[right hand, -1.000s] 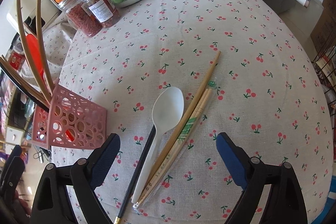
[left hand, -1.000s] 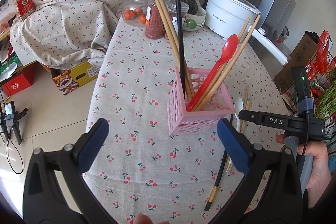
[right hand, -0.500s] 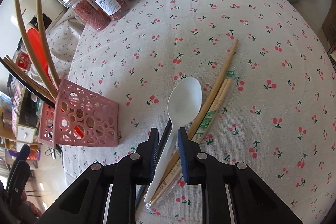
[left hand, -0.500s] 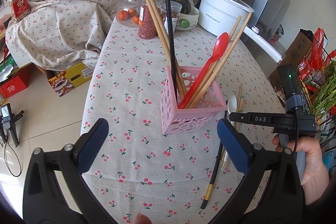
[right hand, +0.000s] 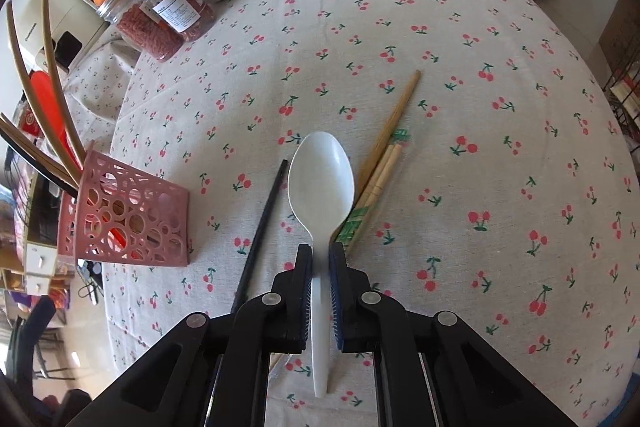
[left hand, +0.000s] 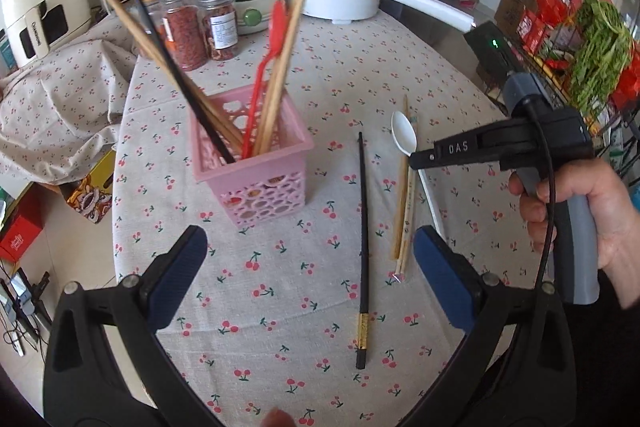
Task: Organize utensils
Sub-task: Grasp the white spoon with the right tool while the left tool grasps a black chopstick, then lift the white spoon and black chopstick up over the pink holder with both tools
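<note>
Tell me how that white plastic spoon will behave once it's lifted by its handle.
The white spoon looks thin and plastic, so it is probably very light. The right gripper is closing on its narrow handle just behind the bowl, so it may pivot or droop. Its smooth, glossy surface could slip between the pads, and the handle likely flexes a little.

White spoon (right hand: 321,179), pink basket (left hand: 256,163), black chopstick (left hand: 363,227), red-cherry-print beige tablecloth (right hand: 460,107)

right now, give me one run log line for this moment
step: pick white spoon | right claw: closing on spoon handle | left claw: open, empty | pink basket: chopsticks, red spoon inside
</note>
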A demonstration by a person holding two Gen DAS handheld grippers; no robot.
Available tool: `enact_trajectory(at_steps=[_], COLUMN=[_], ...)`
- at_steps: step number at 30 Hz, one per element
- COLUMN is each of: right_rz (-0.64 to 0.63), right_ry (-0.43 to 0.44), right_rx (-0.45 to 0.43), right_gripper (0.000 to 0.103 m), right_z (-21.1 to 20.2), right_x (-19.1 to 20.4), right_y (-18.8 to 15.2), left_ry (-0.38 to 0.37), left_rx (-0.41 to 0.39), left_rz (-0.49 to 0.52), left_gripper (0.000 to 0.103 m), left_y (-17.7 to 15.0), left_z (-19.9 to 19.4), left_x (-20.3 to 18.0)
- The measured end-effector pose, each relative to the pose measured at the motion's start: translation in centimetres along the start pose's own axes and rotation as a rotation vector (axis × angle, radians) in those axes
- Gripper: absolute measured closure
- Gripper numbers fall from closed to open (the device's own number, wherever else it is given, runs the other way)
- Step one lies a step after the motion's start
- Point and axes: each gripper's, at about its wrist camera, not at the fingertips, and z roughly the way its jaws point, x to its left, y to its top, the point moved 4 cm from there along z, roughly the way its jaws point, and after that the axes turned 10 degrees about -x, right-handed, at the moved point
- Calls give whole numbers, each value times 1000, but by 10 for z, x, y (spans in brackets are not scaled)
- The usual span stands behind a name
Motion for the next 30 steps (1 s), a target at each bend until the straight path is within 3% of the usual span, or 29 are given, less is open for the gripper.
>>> enact_trajectory(at_steps=[5, 7, 12, 17, 22, 30], right_rz=[40, 44, 42, 65, 77, 63], right_ry=[13, 23, 14, 24, 39, 57], right_rx=[-23, -44, -81, -93, -94, -93], right_gripper=[94, 94, 94, 94, 94, 94], right_z=[-24, -37, -60, -69, -73, -73], right_x=[-31, -39, -58, -74, -83, -80], right_y=[0, 0, -2, -1, 1, 4], left_ry=[-15, -23, -18, 49, 115, 120], left_rx=[46, 60, 117, 152, 203, 240], left_rz=[50, 54, 37, 60, 44, 11], left_gripper=[2, 10, 61, 80, 82, 82], left_y=[1, 5, 15, 19, 15, 14], left_z=[22, 34, 71, 105, 124, 134], left_x=[-36, -46, -57, -66, -63, -54])
